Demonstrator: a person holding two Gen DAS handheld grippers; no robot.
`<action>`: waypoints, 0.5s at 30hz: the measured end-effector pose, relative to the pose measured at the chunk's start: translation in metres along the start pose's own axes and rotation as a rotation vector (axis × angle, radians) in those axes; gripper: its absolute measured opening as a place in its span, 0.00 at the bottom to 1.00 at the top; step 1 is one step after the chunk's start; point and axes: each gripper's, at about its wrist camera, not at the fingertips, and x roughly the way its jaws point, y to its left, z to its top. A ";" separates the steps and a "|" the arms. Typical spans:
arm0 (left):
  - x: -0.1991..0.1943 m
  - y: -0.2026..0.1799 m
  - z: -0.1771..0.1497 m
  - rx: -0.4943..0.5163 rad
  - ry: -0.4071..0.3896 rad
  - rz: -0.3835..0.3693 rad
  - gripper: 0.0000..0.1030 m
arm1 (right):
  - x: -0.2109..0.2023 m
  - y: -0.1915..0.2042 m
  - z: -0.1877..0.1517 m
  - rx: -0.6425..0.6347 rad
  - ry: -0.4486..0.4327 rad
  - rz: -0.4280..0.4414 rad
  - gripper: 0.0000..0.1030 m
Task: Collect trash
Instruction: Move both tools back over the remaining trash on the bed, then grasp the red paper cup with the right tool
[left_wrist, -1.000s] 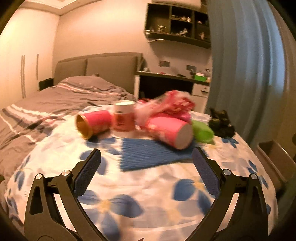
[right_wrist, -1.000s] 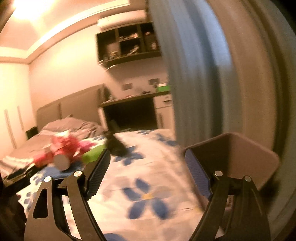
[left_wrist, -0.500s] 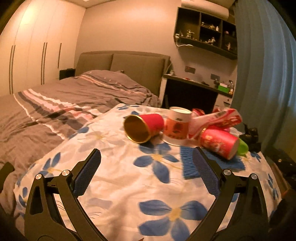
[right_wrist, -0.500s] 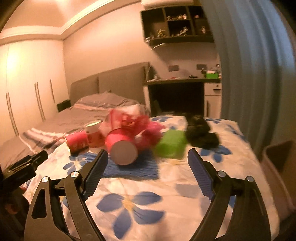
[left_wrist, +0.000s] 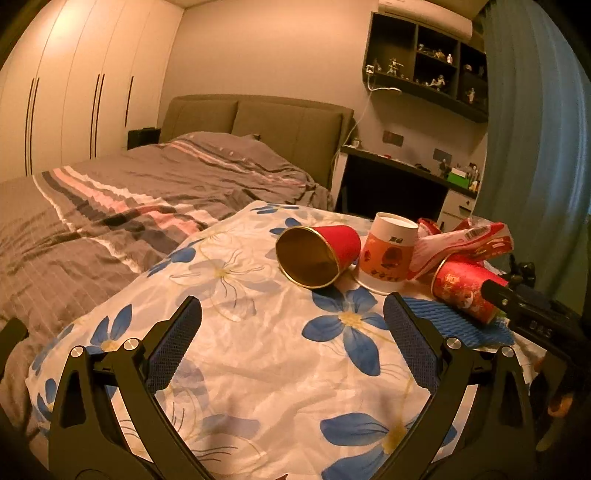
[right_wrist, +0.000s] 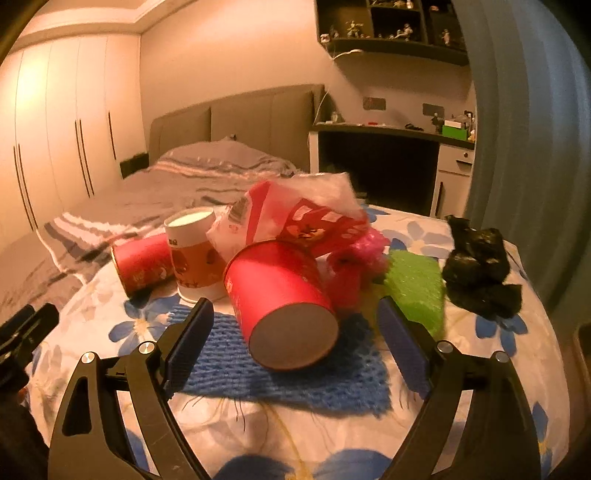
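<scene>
Red paper cups and wrappers lie heaped on a floral-clothed worktop.

Both tongs are spread and hold nothing: the left tongs (left_wrist: 291, 328) hover over bare floral cloth (left_wrist: 258, 350), short of a tipped red cup (left_wrist: 317, 254) whose gold mouth faces them; the right tongs (right_wrist: 295, 332), jaws opening, frame the base of a second red cup (right_wrist: 280, 302) lying on a blue mesh mat (right_wrist: 295, 380). An upright white-and-orange cup (right_wrist: 194, 254), a red-and-white wrapper (right_wrist: 291, 218), a green sponge (right_wrist: 415, 284) and crumpled black plastic (right_wrist: 476, 266) sit beside.
</scene>
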 end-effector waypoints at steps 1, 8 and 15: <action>0.001 0.000 0.000 0.000 0.000 -0.001 0.94 | 0.003 0.001 0.001 -0.005 0.006 0.001 0.84; 0.008 -0.004 0.002 0.004 0.008 -0.026 0.94 | 0.017 -0.001 0.000 -0.007 0.072 0.025 0.73; 0.011 -0.025 -0.001 0.046 0.025 -0.089 0.94 | 0.009 -0.003 -0.005 0.003 0.078 0.067 0.58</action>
